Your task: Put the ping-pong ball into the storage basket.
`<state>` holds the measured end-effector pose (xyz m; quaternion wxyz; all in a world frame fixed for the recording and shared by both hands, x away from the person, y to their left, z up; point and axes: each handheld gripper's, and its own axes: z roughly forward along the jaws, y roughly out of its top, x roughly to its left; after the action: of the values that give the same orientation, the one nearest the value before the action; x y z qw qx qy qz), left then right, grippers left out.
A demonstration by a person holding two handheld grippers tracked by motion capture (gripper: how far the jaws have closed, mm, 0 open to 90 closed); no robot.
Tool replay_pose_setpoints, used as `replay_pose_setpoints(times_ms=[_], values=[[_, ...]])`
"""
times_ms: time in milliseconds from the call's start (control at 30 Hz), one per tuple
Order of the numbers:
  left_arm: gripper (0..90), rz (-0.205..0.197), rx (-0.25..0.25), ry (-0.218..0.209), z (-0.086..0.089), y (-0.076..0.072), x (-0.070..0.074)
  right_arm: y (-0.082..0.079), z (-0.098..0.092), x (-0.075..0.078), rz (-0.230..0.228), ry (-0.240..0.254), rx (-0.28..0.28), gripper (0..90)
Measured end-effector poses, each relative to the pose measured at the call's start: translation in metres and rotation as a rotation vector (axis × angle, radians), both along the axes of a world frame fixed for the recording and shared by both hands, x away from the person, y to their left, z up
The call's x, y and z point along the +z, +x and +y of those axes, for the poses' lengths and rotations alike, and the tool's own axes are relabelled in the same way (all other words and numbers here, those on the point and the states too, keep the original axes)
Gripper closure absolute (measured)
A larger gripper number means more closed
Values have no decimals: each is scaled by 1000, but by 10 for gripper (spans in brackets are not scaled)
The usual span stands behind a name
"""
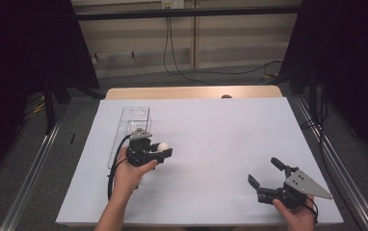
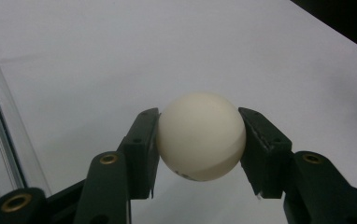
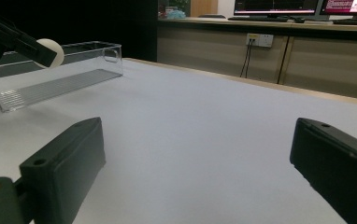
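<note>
A white ball (image 2: 201,135) sits pinched between the two black jaws of my left gripper (image 2: 200,149), held a little above the white table cover. From above, the same ball (image 1: 163,147) shows at the tip of the left gripper (image 1: 164,150), just right of a clear plastic box (image 1: 133,120). In the right gripper view the ball (image 3: 53,52) hangs in front of that box (image 3: 50,79). My right gripper (image 1: 265,172) rests at the table's front right, its jaws wide apart with nothing between them (image 3: 195,163).
The white cover (image 1: 211,144) spans the table, with a wooden edge (image 1: 191,92) at the back. Black frame posts and cables stand on the floor at both sides. A counter with monitors (image 3: 279,9) lies beyond the table.
</note>
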<state>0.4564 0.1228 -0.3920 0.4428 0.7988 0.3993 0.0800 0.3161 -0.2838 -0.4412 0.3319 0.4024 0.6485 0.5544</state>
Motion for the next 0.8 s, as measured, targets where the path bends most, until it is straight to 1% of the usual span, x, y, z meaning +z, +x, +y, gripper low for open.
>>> replay_pose_setpoints(times_ms=[133,200,267,333,367,400,500,567,667,700,767,800], values=[[511,-4,3,-10,0,0,0,0,0,0,4,-1,2,28],[511,2,4,-19,0,1,1,0,-1,0,2,-2,4,28],[511,2,6,1,2,1,2,0,-1,0,0,-3,6,28],[511,-2,9,-1,2,1,2,0,0,0,3,1,6,28],[511,0,16,-18,2,1,2,0,0,0,3,1,6,28],[511,1,10,-8,2,2,2,1,0,0,-3,-2,1,28],[511,1,9,-12,3,2,2,0,0,0,5,-1,4,28],[511,0,9,-5,4,2,2,1,0,1,3,7,0,29],[511,1,22,4,5,2,4,2,0,1,5,12,7,28],[511,-3,22,-4,7,2,3,2,0,1,3,9,4,29],[511,2,28,-9,9,2,3,2,0,0,4,10,2,28],[511,1,33,-12,9,2,3,3,0,0,4,7,9,29]])
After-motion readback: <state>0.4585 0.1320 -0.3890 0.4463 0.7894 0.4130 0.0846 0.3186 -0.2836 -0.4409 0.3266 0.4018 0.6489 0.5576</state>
